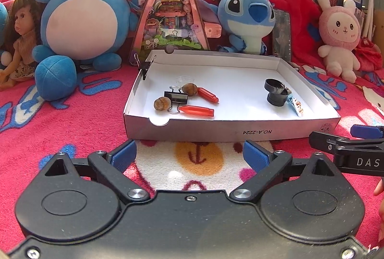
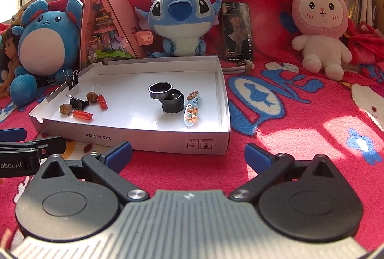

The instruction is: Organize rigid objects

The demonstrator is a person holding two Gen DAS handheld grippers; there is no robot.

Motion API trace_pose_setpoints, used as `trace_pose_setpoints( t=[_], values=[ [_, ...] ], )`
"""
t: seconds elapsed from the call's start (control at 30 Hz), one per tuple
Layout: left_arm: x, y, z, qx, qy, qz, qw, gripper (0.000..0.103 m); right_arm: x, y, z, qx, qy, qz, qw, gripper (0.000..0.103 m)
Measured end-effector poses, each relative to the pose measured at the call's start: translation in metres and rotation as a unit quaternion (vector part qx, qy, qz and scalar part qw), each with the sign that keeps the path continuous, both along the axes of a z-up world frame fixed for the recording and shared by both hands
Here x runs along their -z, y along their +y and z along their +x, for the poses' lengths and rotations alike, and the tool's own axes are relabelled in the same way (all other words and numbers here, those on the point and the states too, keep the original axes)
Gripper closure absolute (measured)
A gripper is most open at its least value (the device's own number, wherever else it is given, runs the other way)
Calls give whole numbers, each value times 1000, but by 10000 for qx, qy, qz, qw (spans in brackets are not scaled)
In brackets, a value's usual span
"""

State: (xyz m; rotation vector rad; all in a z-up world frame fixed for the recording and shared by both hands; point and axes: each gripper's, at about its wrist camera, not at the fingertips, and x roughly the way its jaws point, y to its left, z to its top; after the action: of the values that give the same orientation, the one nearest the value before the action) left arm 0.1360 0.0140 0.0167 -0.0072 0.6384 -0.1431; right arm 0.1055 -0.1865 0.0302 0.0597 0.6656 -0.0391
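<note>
Two round black rings (image 2: 166, 96) in cardboard tray (image 2: 134, 136).

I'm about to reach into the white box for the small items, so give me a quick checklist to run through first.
1. Left claw open and empty: ok.
2. Right claw open and empty: ok.
3. Both claws short of the box, not touching it: ok.
4. Walnuts, binder clip and orange capsules apart enough to pick singly: not ok, they lie bunched and touching.
5. Black rings apart: not ok, one leans on the other.
6. Where the sorted items should go: cannot tell.
</note>
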Motion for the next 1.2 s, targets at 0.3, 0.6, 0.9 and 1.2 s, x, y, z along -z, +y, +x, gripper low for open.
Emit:
trace_pose_setpoints(
  t=[0.3,0.6,0.9,1.2],
  values=[
    [15,-3,1,-92,122,168,9997,8,15,2,0,2,249,-79,9997,0],
    [20,-2,5,-200,243,194,9993,5,22,2,1,15,392,-90,9992,0],
    [23,-3,6,-250,280,251,9990,1,23,4,2,5,419,-165,9990,0],
    [24,-3,7,-264,296,257,9989,0,24,5,1,1,432,-214,9988,0]
  ],
)
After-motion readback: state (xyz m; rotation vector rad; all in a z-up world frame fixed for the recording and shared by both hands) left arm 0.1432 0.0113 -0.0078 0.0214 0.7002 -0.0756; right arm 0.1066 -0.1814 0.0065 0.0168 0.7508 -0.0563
